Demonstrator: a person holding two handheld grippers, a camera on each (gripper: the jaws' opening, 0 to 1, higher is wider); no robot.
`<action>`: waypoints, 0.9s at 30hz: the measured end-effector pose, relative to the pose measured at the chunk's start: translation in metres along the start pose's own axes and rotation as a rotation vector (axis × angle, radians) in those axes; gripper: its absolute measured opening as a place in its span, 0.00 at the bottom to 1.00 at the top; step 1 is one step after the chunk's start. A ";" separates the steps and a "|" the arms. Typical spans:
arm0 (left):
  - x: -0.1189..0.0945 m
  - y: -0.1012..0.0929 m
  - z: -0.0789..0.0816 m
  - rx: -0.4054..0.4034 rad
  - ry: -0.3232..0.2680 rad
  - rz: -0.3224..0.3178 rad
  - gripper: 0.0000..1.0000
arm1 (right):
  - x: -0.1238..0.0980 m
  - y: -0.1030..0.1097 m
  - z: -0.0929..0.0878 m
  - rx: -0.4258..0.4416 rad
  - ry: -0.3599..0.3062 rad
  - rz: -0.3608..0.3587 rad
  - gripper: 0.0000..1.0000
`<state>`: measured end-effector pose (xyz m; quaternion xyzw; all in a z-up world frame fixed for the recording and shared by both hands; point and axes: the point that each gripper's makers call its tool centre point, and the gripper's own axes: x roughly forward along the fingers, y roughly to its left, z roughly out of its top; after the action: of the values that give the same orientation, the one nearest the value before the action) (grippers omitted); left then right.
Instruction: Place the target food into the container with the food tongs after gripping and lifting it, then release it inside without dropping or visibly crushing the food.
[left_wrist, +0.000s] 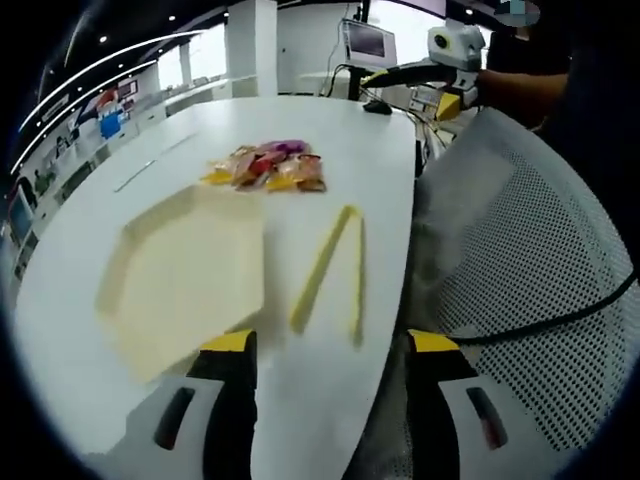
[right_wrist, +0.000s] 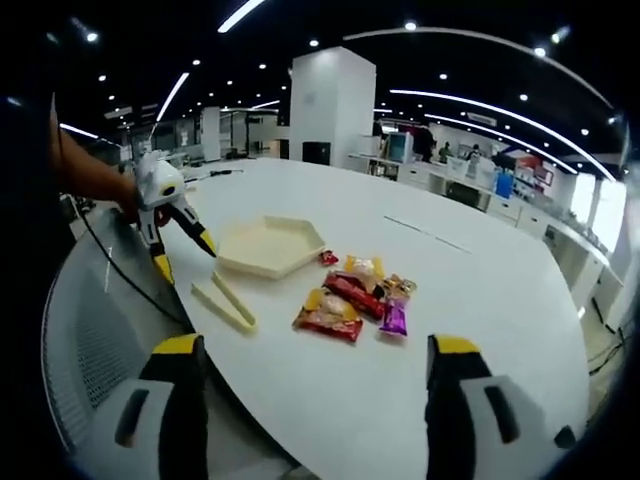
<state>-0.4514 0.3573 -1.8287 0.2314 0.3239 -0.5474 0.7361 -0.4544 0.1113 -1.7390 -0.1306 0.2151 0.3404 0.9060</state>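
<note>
Right gripper view, red and purple snack packets (right_wrist: 350, 296), yellow tongs (right_wrist: 225, 302) lying untouched, both tools released.

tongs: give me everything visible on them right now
The food tongs are pale yellow, plastic-looking: two slim arms joined at one end and spread apart at the other, so they lie open. They rest flat on the white table, near its edge by the mesh chair, untouched by either tool. The hexagonal tray sits just beside them, apart; the snack packets lie farther along the table. In the right gripper view the left tool hovers near them without contact.
</note>
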 end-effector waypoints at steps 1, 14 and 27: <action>0.002 -0.001 0.000 0.003 0.001 -0.002 0.53 | 0.000 0.000 0.000 0.005 -0.003 0.002 0.92; 0.018 0.000 0.001 0.070 0.012 0.004 0.39 | -0.005 -0.002 0.002 0.015 -0.010 0.003 0.91; 0.026 -0.001 0.005 0.154 0.039 -0.038 0.34 | -0.003 0.004 0.000 0.036 -0.019 0.009 0.90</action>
<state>-0.4467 0.3365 -1.8446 0.2919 0.2996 -0.5797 0.6992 -0.4588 0.1126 -1.7377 -0.1099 0.2132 0.3418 0.9086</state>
